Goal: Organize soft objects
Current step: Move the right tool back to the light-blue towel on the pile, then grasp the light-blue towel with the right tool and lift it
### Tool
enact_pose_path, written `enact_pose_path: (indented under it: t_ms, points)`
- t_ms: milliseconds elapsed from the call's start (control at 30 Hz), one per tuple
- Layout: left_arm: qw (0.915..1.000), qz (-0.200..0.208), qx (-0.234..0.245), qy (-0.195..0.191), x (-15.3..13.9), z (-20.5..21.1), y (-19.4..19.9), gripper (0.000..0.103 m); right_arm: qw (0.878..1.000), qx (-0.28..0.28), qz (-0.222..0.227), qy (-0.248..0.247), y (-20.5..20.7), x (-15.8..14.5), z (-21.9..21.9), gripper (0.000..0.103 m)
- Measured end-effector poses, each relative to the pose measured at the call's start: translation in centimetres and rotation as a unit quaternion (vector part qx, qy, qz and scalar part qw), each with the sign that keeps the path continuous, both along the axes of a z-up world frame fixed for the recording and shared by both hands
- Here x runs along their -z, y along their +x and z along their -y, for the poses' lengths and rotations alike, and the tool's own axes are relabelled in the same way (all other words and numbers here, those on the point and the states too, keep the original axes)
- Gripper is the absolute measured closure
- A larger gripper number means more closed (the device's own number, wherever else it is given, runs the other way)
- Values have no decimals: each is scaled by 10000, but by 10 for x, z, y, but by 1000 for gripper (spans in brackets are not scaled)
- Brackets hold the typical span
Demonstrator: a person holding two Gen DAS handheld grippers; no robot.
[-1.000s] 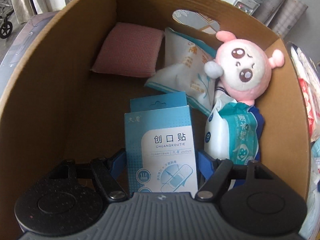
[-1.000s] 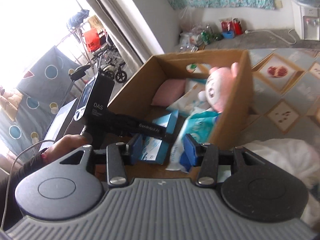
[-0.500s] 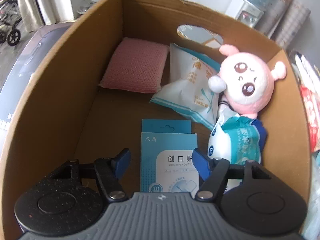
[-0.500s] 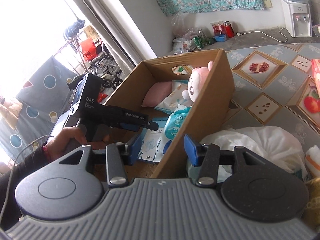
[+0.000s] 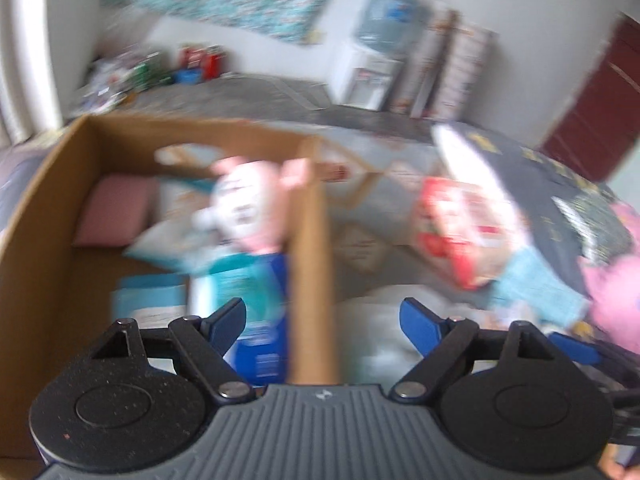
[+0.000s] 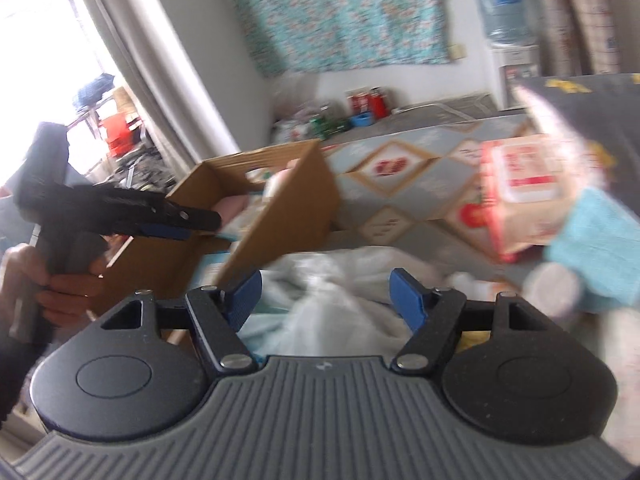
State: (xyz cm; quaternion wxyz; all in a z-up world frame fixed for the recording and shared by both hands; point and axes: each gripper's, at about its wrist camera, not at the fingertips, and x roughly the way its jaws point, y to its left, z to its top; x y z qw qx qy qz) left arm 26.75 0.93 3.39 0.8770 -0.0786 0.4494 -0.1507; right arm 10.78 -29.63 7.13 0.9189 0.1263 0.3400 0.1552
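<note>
Both grippers swung off the box [image 5: 308, 216] toward the loose pile. White bag [image 6: 320, 304] lies beside it, under my right gripper [image 6: 325, 298]. Both sets of jaws are opening, empty. I'd slow down and centre before closing.

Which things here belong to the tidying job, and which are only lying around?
Job: cardboard box; pink plush toy and pink cushion inside it; white cloth; red packet; teal towel.

Lying around: water dispenser; floral cloth; curtain.
</note>
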Motion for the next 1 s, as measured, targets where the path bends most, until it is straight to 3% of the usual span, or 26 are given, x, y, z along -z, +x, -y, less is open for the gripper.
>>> enact_pose_path:
  t_ms: [167,333,467,633,867,967,1000]
  points:
    - [9979,-4,560,-325,-14,74,4,16,9964,476,267,-646,-17,4,52,25]
    - [9939,-255,909,-577,-4,150,19,16,9906,484,235,-1259,-5,12,95,22]
    - [9876,-690,1191,-751,17,207,41,17,9806,451,302,-1884,12,22,108,22]
    - [9797,-1214,1479,-603,53,270,62,17,9664,232,217,-2551,34,47,115,22]
    - [9690,-1913,1412,-666,94,310,85,23,9441,-436,137,-3265,52,79,112,24]
    - [9667,-2085,1278,-748,103,314,92,26,9319,-522,131,-3587,54,87,108,38]
    - [9657,-2143,1234,-796,106,314,94,26,9314,-490,123,-3605,56,88,109,52]
